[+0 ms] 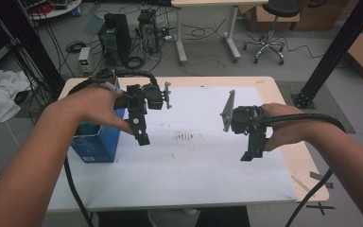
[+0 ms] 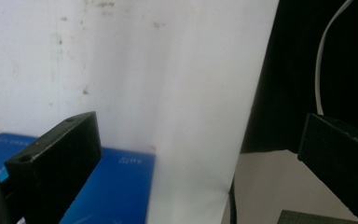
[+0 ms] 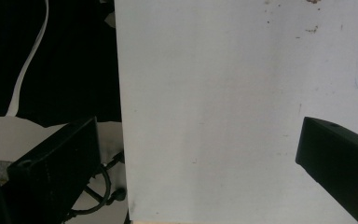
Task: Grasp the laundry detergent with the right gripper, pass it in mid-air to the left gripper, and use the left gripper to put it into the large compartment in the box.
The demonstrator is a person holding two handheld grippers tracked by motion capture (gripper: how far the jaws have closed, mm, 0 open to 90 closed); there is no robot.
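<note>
I am holding my left gripper above the white sheet just beside the blue box, and its jaws are standing wide apart with nothing between them. I am holding my right gripper over the sheet's right half, well apart from the box, and its jaws are also gaping wide and empty. The box is standing upright at the table's left edge, partly on the sheet, and nothing is touching it yet. In the left gripper view the box is showing low between the jaws, so I judge I am lining up to reach for it; the work looks barely begun, with the approach, the grasp and any moving all left to do. The box is carrying small pale lettering on its blue face in that view, and a label low on its front in the high view, but both are too blurred for me to read.
</note>
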